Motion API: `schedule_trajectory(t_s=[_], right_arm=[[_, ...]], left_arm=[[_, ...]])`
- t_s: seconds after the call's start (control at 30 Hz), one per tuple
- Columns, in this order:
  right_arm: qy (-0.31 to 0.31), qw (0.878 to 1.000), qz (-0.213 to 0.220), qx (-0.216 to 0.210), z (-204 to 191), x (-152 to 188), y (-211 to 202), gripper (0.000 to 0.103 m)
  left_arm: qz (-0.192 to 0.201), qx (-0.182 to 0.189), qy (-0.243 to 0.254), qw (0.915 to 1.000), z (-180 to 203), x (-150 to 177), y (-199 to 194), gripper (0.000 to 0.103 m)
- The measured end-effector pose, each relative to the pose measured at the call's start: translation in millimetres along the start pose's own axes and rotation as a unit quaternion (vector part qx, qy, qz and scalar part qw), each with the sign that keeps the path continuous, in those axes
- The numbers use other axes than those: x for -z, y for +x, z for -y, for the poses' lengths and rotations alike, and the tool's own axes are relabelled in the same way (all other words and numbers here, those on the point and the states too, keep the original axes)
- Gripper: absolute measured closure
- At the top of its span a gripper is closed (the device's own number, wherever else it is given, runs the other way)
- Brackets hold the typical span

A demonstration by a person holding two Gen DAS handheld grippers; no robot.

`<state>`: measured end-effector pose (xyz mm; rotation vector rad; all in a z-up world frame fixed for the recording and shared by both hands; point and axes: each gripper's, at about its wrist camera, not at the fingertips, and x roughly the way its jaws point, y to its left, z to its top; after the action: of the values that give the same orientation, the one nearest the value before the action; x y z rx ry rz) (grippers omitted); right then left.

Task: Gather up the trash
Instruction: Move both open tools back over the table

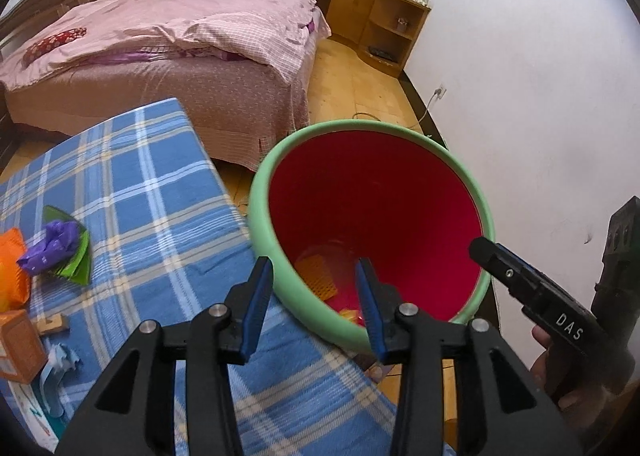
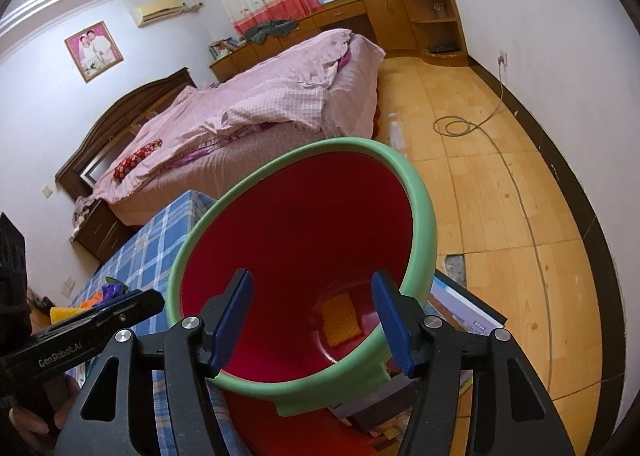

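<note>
A red trash bin [image 1: 372,196] with a green rim stands beside the blue plaid table [image 1: 152,192], an orange scrap [image 2: 340,318] at its bottom. Left gripper [image 1: 316,296] and right gripper [image 2: 316,320] hover above, jaws spread wide, holding nothing.

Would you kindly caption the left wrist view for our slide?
Open left gripper over the red bin's green rim; trash waits on the checked cloth.

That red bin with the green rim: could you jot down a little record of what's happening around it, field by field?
Bin: red bin, green rim, beside the checked table
Inside bin: orange mesh piece at the bottom
Left gripper: open, empty, at the bin's rim
Right gripper: open, empty, over the bin's mouth
Still on table: purple wrapper, orange packet
</note>
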<state>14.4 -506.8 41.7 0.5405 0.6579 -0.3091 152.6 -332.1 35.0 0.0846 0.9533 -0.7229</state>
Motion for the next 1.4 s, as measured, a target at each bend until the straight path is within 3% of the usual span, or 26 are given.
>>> schedule_trajectory(t_s=[0.37, 0.6, 1.17, 1.27, 1.4], right_arm=[[-0.007, 1.000, 0.006, -0.018, -21, 9, -29, 0.039], [-0.014, 0.999, 0.006, -0.035, -43, 24, -41, 0.032], [-0.031, 0.998, -0.017, -0.044, -104, 59, -43, 0.032], [-0.034, 0.998, -0.022, -0.044, -112, 62, -40, 0.024], [-0.041, 0.998, -0.022, -0.048, -122, 67, -38, 0.023]], left_arm=[[0.018, -0.010, -0.029, 0.9994, -19, 19, -48, 0.060], [0.035, -0.029, -0.041, 0.9981, -41, 35, -87, 0.060], [0.067, -0.100, -0.099, 0.9878, -142, 76, -158, 0.060], [0.071, -0.114, -0.110, 0.9849, -160, 81, -163, 0.060], [0.072, -0.138, -0.127, 0.9795, -190, 87, -169, 0.060]])
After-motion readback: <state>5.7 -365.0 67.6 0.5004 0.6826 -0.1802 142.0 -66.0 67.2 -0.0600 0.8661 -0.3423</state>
